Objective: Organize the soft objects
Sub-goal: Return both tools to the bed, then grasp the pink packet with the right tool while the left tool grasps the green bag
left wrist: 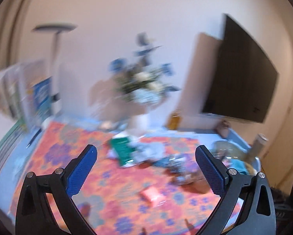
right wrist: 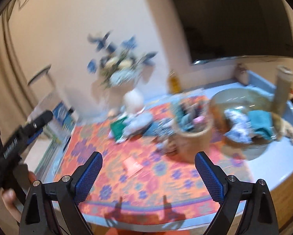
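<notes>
Both views are blurred by motion. A heap of soft cloths point(left wrist: 146, 150), green, white and blue, lies mid-table on the orange flowered tablecloth point(left wrist: 111, 192). A small pink packet point(left wrist: 152, 194) lies nearer. My left gripper point(left wrist: 146, 148) hangs open and empty above the tablecloth. In the right wrist view, a woven basket point(right wrist: 191, 139) holds several soft items. A wide bowl point(right wrist: 242, 98) holds a teal cloth point(right wrist: 261, 124) and a patterned cloth point(right wrist: 236, 126). My right gripper point(right wrist: 148, 155) is open over the cloth, empty. The left gripper point(right wrist: 45, 116) shows at the left, in a hand point(right wrist: 10, 197).
A white vase of blue and white flowers point(left wrist: 142, 82) stands at the back. A dark screen point(left wrist: 242, 78) and cardboard point(left wrist: 199, 82) lean on the wall. Books point(left wrist: 24, 101) and a floor lamp point(left wrist: 55, 45) are at the left. A cardboard tube point(right wrist: 281, 90) leans in the bowl.
</notes>
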Motion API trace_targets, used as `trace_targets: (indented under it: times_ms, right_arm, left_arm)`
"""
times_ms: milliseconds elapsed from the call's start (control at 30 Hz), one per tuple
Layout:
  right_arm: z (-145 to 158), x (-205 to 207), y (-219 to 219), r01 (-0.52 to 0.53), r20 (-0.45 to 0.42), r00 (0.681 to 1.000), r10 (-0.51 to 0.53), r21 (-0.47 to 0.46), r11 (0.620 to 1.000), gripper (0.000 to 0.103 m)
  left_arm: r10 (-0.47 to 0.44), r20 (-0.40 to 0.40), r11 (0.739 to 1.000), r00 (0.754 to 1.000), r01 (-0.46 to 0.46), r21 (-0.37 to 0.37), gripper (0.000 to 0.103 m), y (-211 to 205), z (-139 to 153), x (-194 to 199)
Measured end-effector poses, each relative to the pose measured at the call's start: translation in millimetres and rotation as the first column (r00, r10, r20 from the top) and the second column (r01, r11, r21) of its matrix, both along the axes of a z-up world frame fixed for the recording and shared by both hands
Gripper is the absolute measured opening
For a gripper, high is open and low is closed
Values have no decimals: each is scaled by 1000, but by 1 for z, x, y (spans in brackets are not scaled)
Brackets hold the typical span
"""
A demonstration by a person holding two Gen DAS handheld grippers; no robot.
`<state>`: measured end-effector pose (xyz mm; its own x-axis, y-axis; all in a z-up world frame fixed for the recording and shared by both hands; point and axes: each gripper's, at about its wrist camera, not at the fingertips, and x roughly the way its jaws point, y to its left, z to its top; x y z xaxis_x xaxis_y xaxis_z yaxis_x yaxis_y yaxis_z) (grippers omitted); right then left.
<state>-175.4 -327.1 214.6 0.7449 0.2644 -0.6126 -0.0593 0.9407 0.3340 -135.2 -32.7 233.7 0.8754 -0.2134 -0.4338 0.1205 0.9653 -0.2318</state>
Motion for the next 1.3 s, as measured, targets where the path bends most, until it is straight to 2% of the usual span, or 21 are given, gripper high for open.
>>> trace_targets:
  times_ms: [200, 400, 467, 567, 667, 700, 800, 1033, 1067, 1100, 1133, 1167, 1233, 1300]
  right_arm:
    - [-51, 34, 66, -139, -141, 981, 135, -16, 990, 95]
    - [-108, 62, 103, -192, -291, 942, 166, -63, 979, 95]
    - [-122, 69, 106, -190, -319, 935, 155, -81, 978, 95]
    - [-134, 80, 107, -170, -341, 932, 125, -105, 980, 95]
    - [-144, 89, 105, -151, -359, 928, 97, -125, 981, 95]
    - [-148, 93, 104, -146, -366, 926, 90, -129, 981, 95]
    - [-154, 103, 107, -151, -375, 923, 86, -148, 977, 95]
    - [-164, 127, 121, -180, -338, 937, 83, -268, 946, 95]
    - [-166, 132, 122, -182, -329, 941, 80, -292, 939, 95]
    - [-169, 135, 124, -184, -320, 944, 79, -313, 932, 94]
    - [-172, 138, 125, -186, -313, 947, 77, -334, 924, 92]
    - [-174, 140, 126, -184, -304, 950, 76, -347, 919, 84]
    - [-180, 143, 125, -200, -282, 954, 102, -347, 916, 75]
    - [-181, 145, 122, -213, -269, 955, 128, -316, 924, 75]
  left_arm:
    - [129, -127, 991, 983, -131, 0, 101, 69, -59, 15]
    - [150, -276, 988, 949, -155, 4, 101, 93, -132, 54]
    - [139, -333, 989, 933, -148, -1, 100, 95, -159, 69]
    - [136, -396, 990, 908, -142, 13, 101, 95, -185, 82]
    - [131, -483, 990, 866, -136, 25, 99, 94, -206, 94]
    - [126, -493, 991, 861, -132, 22, 99, 95, -208, 96]
    - [102, -483, 993, 870, -115, 3, 99, 94, -195, 97]
    - [29, -399, 1000, 917, -29, 6, 99, 70, -148, 116]
    - [20, -388, 1000, 921, -14, 18, 95, 63, -146, 122]
    - [12, -383, 1000, 924, -5, 21, 73, 58, -145, 127]
    - [-15, -383, 1000, 924, 20, 8, 59, 51, -146, 135]
    - [-45, -395, 999, 918, 42, -17, 51, 45, -149, 145]
    - [-73, -421, 997, 904, 50, -66, 51, 38, -160, 163]
    - [-97, -442, 993, 892, 55, -108, 51, 32, -171, 180]
